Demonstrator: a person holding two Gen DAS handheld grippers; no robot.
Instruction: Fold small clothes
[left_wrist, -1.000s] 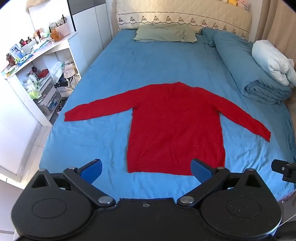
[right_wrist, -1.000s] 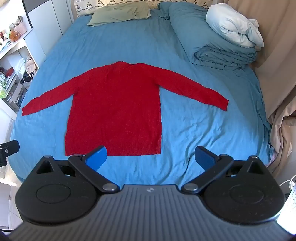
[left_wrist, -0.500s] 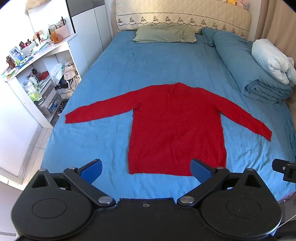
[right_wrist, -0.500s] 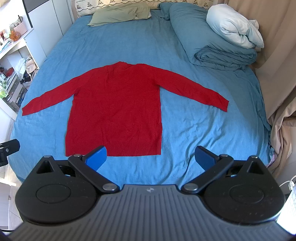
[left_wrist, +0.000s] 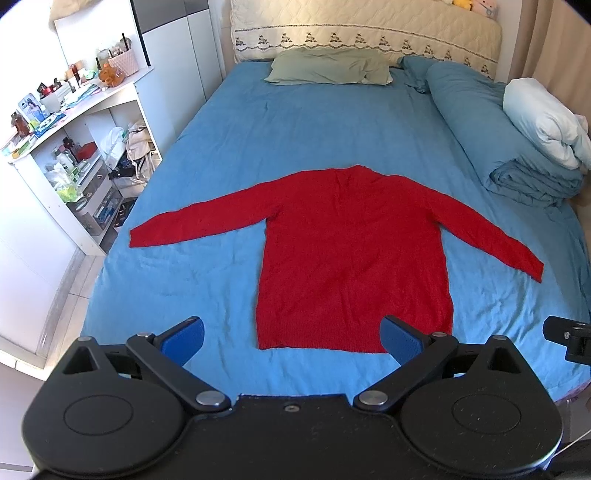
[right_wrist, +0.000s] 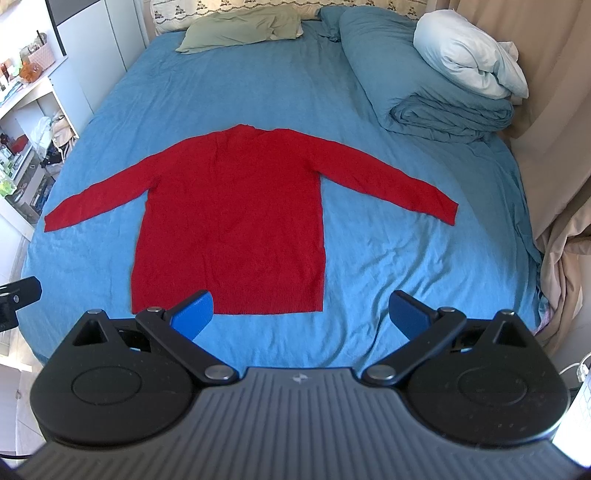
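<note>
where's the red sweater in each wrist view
Left wrist: the red sweater lies flat right of centre, its hem between the open left gripper fingers.
Right wrist: the red sweater lies left of centre, hem above the open right gripper.
Shared landmark: the green pillow at the headboard.

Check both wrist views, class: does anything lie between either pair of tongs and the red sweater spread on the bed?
Nothing visible does. The red sweater lies flat on the blue sheet, sleeves spread. Only bare sheet separates its hem from the open left tongs and open right tongs. The folded duvet sits off to the side.
</note>
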